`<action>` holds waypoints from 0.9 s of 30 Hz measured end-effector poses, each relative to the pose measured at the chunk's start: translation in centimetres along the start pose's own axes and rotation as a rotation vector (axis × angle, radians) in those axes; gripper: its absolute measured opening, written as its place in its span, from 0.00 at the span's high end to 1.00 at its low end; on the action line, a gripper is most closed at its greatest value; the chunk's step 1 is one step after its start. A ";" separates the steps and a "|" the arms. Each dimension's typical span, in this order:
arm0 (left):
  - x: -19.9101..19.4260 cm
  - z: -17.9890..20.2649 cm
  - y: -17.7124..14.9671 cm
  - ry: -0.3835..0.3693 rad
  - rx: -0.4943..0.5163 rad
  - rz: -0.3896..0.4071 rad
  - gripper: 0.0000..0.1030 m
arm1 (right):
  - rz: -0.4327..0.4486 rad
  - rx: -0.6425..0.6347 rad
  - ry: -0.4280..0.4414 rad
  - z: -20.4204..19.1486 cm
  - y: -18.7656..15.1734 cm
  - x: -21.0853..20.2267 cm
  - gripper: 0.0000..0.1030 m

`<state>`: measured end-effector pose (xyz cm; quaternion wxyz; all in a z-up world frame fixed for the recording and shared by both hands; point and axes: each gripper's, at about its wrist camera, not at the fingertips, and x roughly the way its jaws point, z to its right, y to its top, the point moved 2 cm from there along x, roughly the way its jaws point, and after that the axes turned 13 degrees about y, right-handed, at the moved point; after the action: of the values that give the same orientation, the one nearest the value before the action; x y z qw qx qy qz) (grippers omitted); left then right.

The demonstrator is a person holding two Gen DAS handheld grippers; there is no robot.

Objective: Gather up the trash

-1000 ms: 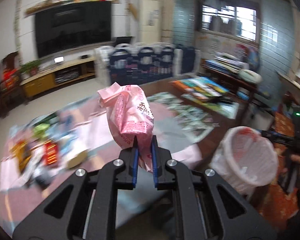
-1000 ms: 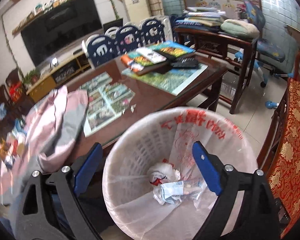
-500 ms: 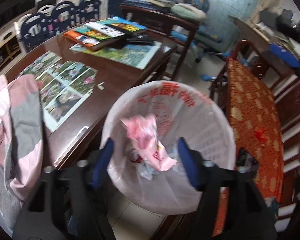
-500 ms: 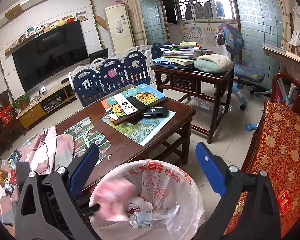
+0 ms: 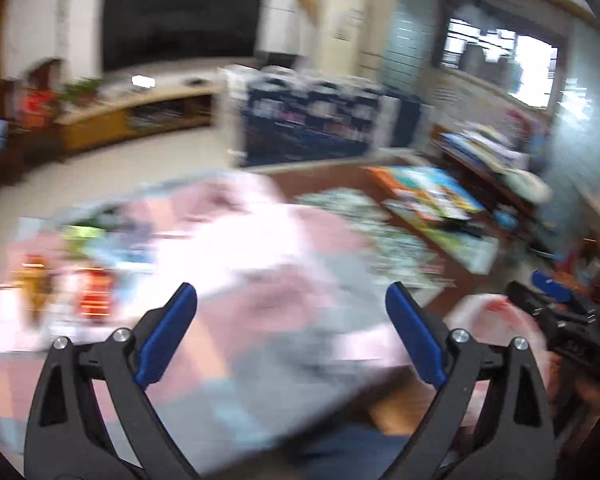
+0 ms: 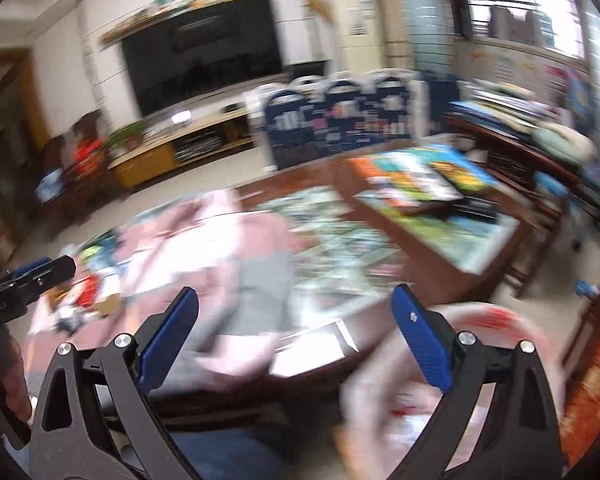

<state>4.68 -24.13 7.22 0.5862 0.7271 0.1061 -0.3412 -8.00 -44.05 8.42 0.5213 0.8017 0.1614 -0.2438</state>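
Living-room walls smear past in both wrist views: a dark TV (image 5: 180, 20) hangs on the white wall above a low yellow cabinet (image 5: 136, 118), a cream standing air conditioner (image 6: 360, 24) stands in the corner, and a window (image 5: 500, 68) glows at the right. A blue-and-white playpen fence (image 5: 312, 120) crosses the middle.

A brown wooden table (image 6: 432, 248) fills the near ground. At its far end lie bright books (image 6: 416, 178) on a green poster, with a sheet of photos (image 6: 332, 236) beside them. A pink and grey cloth (image 5: 268, 280) is heaped over the table's near side, and blurred colourful litter (image 5: 80, 264) lies left of it.

The left gripper (image 5: 292, 332) has its blue pads spread wide with nothing between them; its jaws have just been opening. It hangs above the cloth. The right gripper (image 6: 296, 334) also stands wide apart and empty, over the table's near edge.

The bin (image 6: 472, 360), white with a clear liner, sits low at the right, below the table edge and beside a red-and-gold patterned seat (image 6: 592, 392). In the left view only a sliver of it shows, just under the right gripper's black body. Red print runs along the liner's rim, but motion blur makes it unreadable. Any trash inside is too smeared to make out. No other writing can be read: book covers and the notice on the air conditioner are blurs of colour.

A hand shows at the right view's left edge, holding the left gripper.
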 end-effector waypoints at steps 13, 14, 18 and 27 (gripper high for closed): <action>1.4 -25.5 -8.6 0.383 -0.215 -0.093 0.06 | -0.121 -0.263 0.309 -26.0 -3.4 15.1 0.08; 1.6 -26.6 -9.3 0.390 -0.234 -0.100 0.06 | -0.125 -0.274 0.315 -26.8 -4.1 15.7 0.08; 3.3 -28.2 -11.3 0.388 -0.270 -0.136 0.06 | -0.153 -0.322 0.333 -28.3 -7.0 17.4 0.08; 4.9 -26.0 -13.3 0.398 -0.231 -0.055 0.05 | -0.159 -0.305 0.277 -26.6 -8.4 18.4 0.08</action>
<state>10.63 2.58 -4.14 0.6234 0.7050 0.2779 -0.1925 8.83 -16.24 0.76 0.5884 0.7242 0.3292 -0.1447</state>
